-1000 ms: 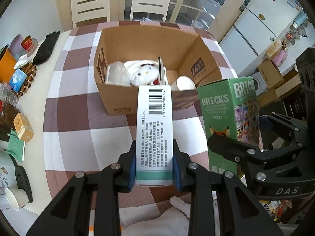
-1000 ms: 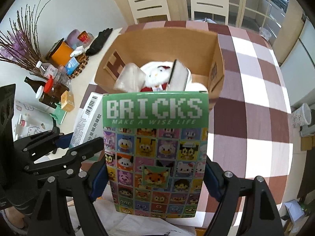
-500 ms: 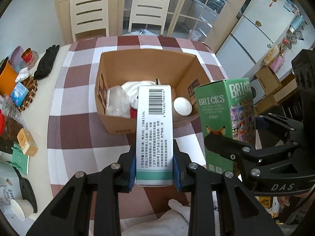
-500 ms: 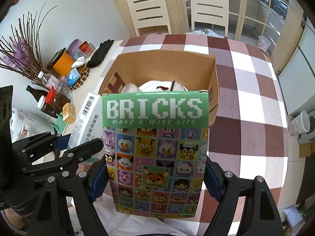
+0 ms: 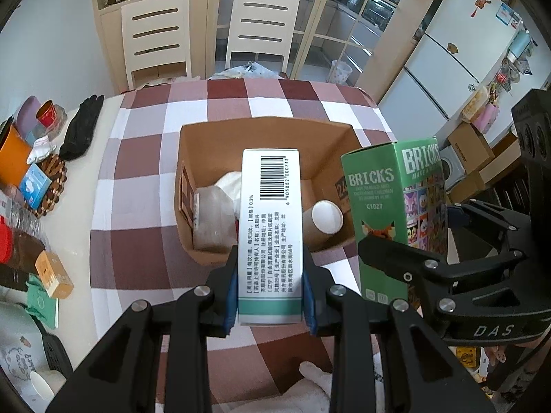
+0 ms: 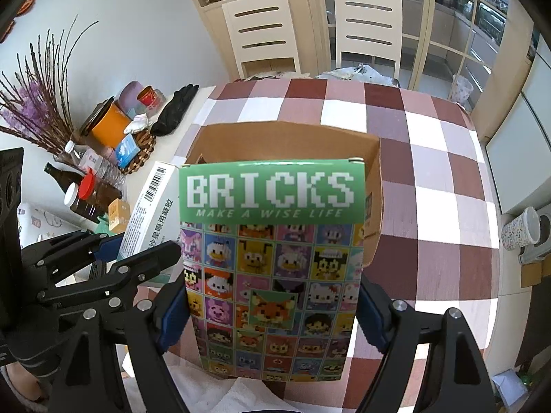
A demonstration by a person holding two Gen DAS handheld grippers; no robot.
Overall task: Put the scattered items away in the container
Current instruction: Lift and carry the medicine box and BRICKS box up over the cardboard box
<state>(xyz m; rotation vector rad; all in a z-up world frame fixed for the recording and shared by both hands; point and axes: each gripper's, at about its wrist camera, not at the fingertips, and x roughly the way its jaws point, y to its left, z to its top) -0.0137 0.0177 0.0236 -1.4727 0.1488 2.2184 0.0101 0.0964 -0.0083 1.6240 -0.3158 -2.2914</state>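
Observation:
My left gripper [image 5: 270, 301] is shut on a white medicine box [image 5: 270, 227] with a barcode, held high, short of the open cardboard box [image 5: 265, 130]. My right gripper [image 6: 273, 309] is shut on a green BRICKS box [image 6: 272, 268], also held above the table, to the right of the left one. The BRICKS box also shows in the left wrist view [image 5: 392, 213], and the white box in the right wrist view [image 6: 151, 213]. The cardboard box [image 6: 286, 141] holds a white plush, a clear bag [image 5: 211, 220] and a paper cup [image 5: 325, 216].
The checked tablecloth [image 5: 137, 241] covers the table. Bottles [image 6: 93, 192], a small orange box [image 5: 53, 273], an orange container [image 6: 110, 125] and a black glove [image 5: 82, 127] crowd the left edge. Two chairs [image 5: 261, 31] stand behind. A mug [image 6: 520, 229] sits off to the right.
Both grippers have risen and pulled back with their boxes; the cardboard box looks smaller and farther, and more of the room shows.

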